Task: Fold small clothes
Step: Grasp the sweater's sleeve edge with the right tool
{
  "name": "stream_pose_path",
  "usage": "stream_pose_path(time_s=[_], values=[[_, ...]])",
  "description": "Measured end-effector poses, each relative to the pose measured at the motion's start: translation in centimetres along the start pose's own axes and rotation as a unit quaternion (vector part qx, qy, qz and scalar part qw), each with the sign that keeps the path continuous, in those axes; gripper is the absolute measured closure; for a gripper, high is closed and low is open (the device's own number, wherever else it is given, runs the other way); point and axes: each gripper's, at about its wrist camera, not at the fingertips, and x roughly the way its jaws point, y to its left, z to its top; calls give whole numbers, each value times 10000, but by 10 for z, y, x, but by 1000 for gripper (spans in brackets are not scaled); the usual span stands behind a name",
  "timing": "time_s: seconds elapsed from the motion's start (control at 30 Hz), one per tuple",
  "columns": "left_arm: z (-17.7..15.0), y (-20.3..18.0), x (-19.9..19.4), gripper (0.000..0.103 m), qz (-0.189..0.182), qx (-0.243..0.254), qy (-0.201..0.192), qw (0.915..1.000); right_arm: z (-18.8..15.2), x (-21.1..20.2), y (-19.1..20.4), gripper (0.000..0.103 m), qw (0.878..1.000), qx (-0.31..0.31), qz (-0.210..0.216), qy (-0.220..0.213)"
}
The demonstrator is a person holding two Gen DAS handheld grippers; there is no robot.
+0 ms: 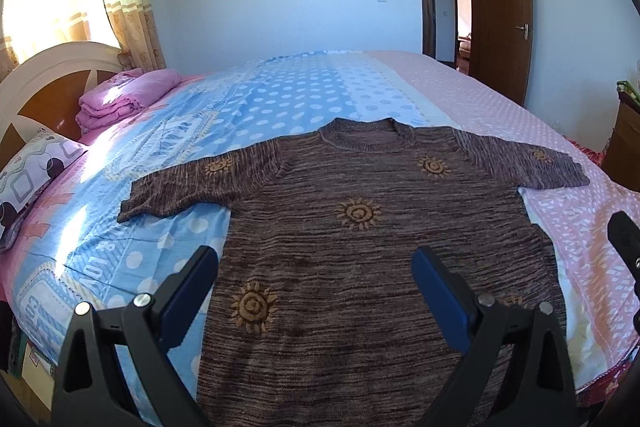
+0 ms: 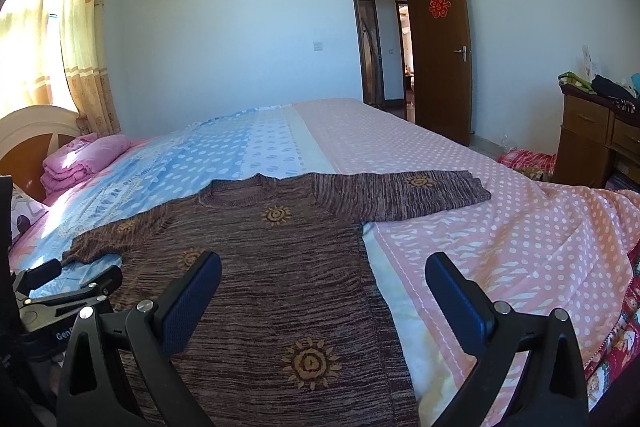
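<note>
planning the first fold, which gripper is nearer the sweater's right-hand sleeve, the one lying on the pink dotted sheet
Right. The right gripper straddles the sweater's edge below that sleeve; the left gripper hovers over the body's other side.

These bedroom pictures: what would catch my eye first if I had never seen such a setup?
Most striking is the brown knitted sweater with yellow sun motifs, spread flat with sleeves out on the near side of the bed. Both black grippers hang open above it: the left gripper over its body, the right gripper over its right edge. Beyond the bed, a brown door with a red paper ornament stands open.
</note>
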Motion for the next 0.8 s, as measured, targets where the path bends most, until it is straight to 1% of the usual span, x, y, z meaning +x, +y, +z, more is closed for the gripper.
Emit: stream_pose_path(time_s=[0.07,0.17,0.23,0.33,0.4,0.47,0.5,0.57,0.63,0.67,0.7,0.77,0.8], values=[[3,0,15,3,31,25,96,9999,0,14,-13,1,9998,104,-38,168],[11,2,36,3,-37,48,229,9997,8,32,-44,1,9981,534,-34,293],[19,7,50,3,-128,46,282,9995,18,44,-71,1,9960,829,-87,310],[37,23,73,3,-257,-184,337,9989,42,61,-115,2,9924,1159,-312,272],[50,34,89,3,-345,-387,378,9979,61,74,-150,7,9872,1488,-520,248],[62,46,105,3,-426,-623,336,9966,76,91,-181,20,9815,1778,-643,317],[66,52,112,3,-418,-741,293,9959,83,103,-196,24,9783,1919,-683,393],[71,60,130,3,-361,-950,223,9946,94,131,-223,39,9719,2165,-720,577],[70,67,148,3,-330,-1072,266,9933,98,157,-242,44,9660,2310,-878,762],[69,70,158,3,-302,-1110,321,9928,100,174,-249,44,9644,2340,-875,872],[66,71,168,3,-227,-1125,389,9926,101,188,-255,44,9635,2352,-845,963],[59,73,183,3,-61,-1155,553,9917,103,216,-260,44,9626,2302,-914,1094],[55,74,189,3,-38,-1194,604,9910,105,229,-261,44,9634,2237,-915,1162]])
